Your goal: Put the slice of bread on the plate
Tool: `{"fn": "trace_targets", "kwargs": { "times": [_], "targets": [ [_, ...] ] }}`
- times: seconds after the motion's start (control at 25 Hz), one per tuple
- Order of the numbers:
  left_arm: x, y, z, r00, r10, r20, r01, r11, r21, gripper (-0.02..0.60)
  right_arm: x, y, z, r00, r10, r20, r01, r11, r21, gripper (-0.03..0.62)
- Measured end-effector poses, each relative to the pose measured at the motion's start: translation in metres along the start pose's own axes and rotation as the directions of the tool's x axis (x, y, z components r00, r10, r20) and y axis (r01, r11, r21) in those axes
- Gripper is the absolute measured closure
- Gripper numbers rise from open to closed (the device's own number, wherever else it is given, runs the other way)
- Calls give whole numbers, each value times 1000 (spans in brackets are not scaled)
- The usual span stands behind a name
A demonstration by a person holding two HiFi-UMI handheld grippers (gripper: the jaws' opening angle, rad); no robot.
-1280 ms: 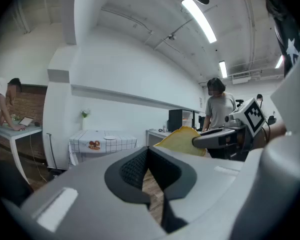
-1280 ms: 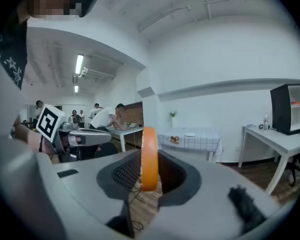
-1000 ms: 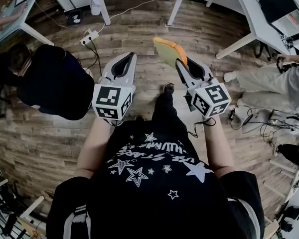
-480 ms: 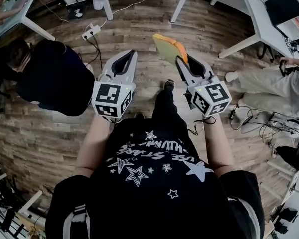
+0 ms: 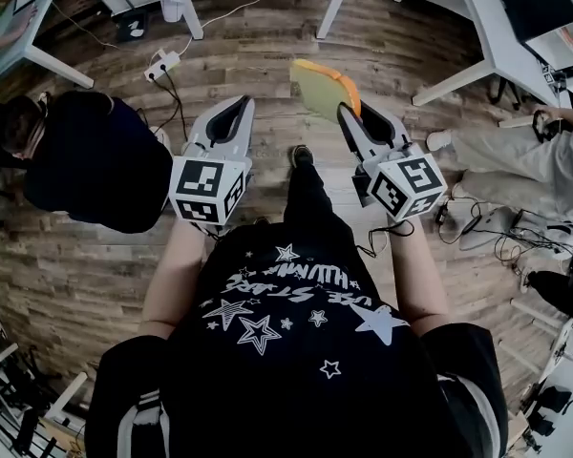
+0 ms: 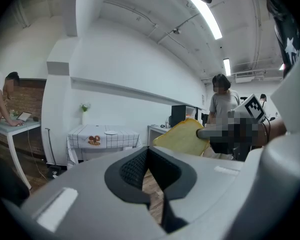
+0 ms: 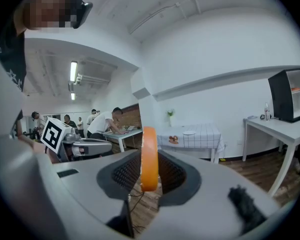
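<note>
Bread point(image 5: 323, 89) already picked up: clamped edge-on in right gripper point(image 5: 345, 113), upper centre of head view, in mid-air over the floor. Left gripper point(image 5: 241, 103) jaws closed together, nothing btwn them. Plate point(image 7: 189, 133) is far off on checked table point(image 7: 210, 139), centre of right gripper view, so carry + set-down still left. Vs earlier frame: grip same, person's foot point(image 5: 301, 154) has stepped fwd.
</note>
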State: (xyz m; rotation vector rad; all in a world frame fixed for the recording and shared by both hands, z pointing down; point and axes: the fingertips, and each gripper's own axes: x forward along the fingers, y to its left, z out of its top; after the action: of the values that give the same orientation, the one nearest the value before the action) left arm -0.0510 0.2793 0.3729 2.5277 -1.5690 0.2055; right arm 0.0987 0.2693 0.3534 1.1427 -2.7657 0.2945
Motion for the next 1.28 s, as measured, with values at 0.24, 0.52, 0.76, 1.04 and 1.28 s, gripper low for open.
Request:
{"fn": "trace_targets", "kwargs": {
  "times": [0.24,0.52,0.76,1.04,1.28],
  "targets": [
    [49,24,8,1000,21,-5,-21,1000,-3,572,38,-51,14,1000,0,5,0,1000,10,496],
    [121,58,35,996,84,-8,-84,996,-21,572,93,-117,38,999,48,-3,-48,999,0,496],
    [188,65,49,993,118,-33,-118,993,-23,572,130,-182,53,995,95,-20,-96,995,-11,496],
    [255,72,59,987,152,-51,-154,988,-28,572,173,-247,65,989,148,-8,-148,989,12,496],
    [281,85,59,980,182,-81,-185,982,-34,572,205,-271,72,983,184,-1,-184,982,42,496]
  ]
}}
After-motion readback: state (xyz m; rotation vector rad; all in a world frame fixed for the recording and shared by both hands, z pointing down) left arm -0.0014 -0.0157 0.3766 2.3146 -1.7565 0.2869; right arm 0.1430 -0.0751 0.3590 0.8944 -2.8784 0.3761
